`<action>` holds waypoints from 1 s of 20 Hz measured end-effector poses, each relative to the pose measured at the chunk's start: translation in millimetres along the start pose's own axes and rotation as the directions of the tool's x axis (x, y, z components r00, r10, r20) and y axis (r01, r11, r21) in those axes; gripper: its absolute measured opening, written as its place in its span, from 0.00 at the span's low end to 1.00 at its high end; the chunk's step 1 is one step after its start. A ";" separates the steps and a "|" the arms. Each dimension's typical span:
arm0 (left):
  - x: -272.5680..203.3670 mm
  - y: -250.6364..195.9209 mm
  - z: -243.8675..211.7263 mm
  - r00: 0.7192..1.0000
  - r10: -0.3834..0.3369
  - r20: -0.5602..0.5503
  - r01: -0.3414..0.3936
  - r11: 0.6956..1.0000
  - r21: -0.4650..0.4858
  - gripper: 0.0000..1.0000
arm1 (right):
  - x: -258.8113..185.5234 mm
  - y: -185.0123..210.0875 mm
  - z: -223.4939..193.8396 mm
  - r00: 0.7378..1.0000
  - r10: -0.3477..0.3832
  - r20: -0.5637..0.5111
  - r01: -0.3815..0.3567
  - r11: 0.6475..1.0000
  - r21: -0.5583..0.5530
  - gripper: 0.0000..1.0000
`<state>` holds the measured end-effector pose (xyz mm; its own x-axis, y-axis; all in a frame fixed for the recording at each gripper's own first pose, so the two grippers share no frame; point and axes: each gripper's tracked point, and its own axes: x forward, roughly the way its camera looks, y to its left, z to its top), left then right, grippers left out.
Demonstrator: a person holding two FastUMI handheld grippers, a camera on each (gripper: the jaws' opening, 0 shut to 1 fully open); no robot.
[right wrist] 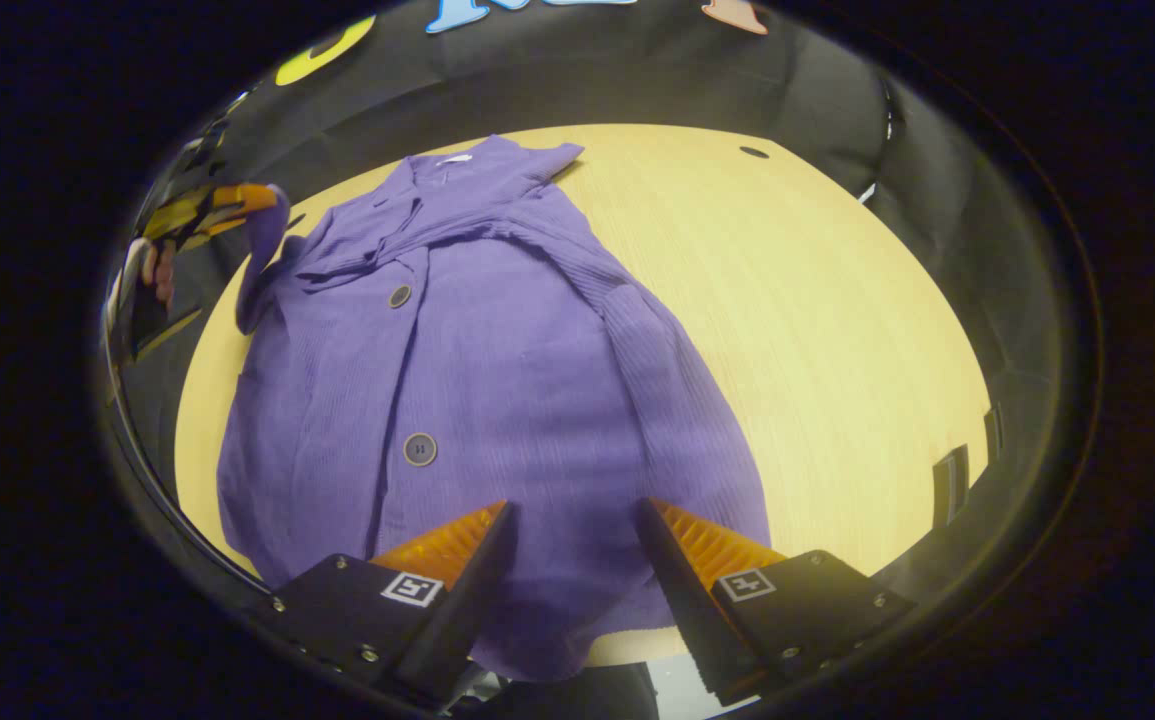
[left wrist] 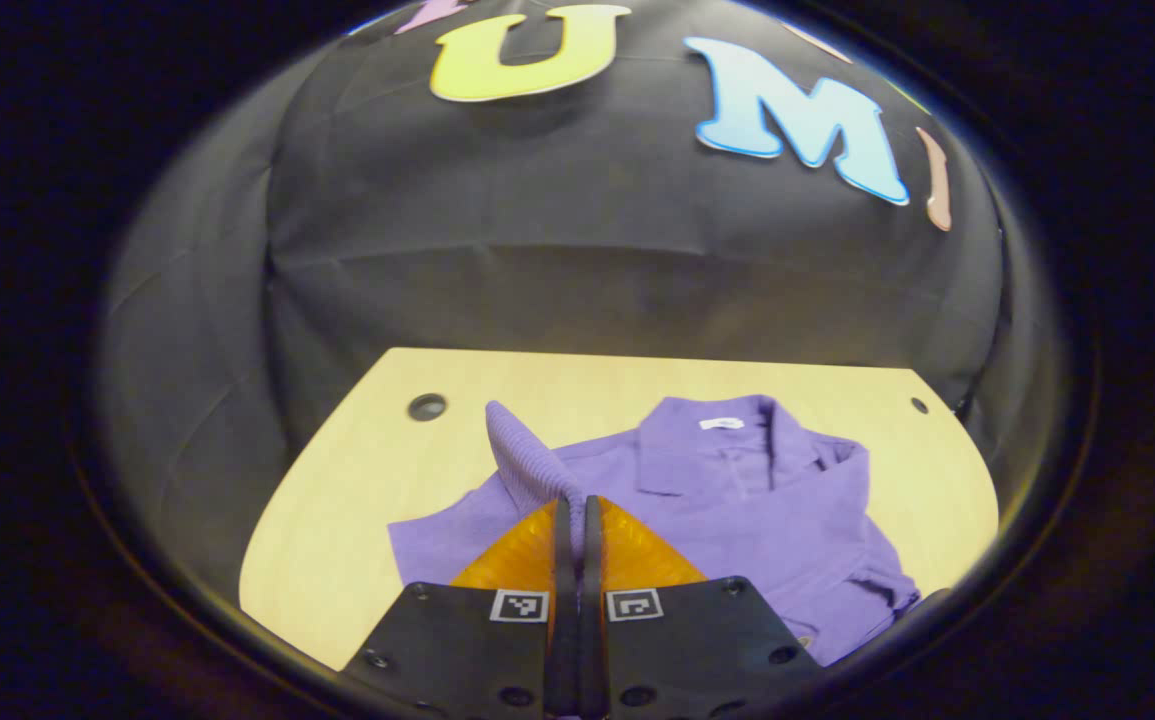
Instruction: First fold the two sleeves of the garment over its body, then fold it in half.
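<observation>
A purple button-up garment (right wrist: 477, 350) lies on a light wooden table (right wrist: 817, 300), collar at the far end in the right gripper view. Its right-hand sleeve (right wrist: 627, 330) is folded across the body. My left gripper (left wrist: 577, 505) is shut on the cuff of the other sleeve (left wrist: 527, 460), holding it raised above the garment (left wrist: 737, 500); that gripper (right wrist: 262, 195) appears at the far left of the right gripper view, held by a hand (right wrist: 152, 270). My right gripper (right wrist: 572, 510) stands open over the garment's near hem, with nothing between its fingers.
The table (left wrist: 357, 500) has small round holes near its far corners (left wrist: 427, 406) (right wrist: 754, 152). Black cloth walls close in behind and beside it. Bare wood lies to the right of the garment in the right gripper view.
</observation>
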<state>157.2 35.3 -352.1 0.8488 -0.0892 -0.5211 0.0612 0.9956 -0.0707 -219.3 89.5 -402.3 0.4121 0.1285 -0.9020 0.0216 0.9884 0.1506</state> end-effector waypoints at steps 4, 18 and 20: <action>16.9 -69.9 5.1 0.995 -0.097 -0.014 0.097 0.994 0.044 0.07 | 3.3 -2.0 -0.8 1.000 0.008 0.001 -0.008 1.000 0.023 0.86; 58.5 -256.1 -7.5 0.957 -0.274 -0.094 0.284 0.952 0.112 0.07 | 1.3 0.0 0.6 0.997 0.083 0.002 -0.083 0.996 0.040 0.87; 63.1 -266.1 -19.3 0.952 -0.282 -0.119 0.295 0.950 0.102 0.07 | 0.4 0.1 0.5 0.996 0.091 0.003 -0.091 0.995 0.041 0.87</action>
<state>184.4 -235.9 -382.6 0.7279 -0.3695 -0.5776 0.3620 0.9225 -0.1340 -218.7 89.6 -402.5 0.4149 0.2176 -0.8835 0.0213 0.9684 0.2485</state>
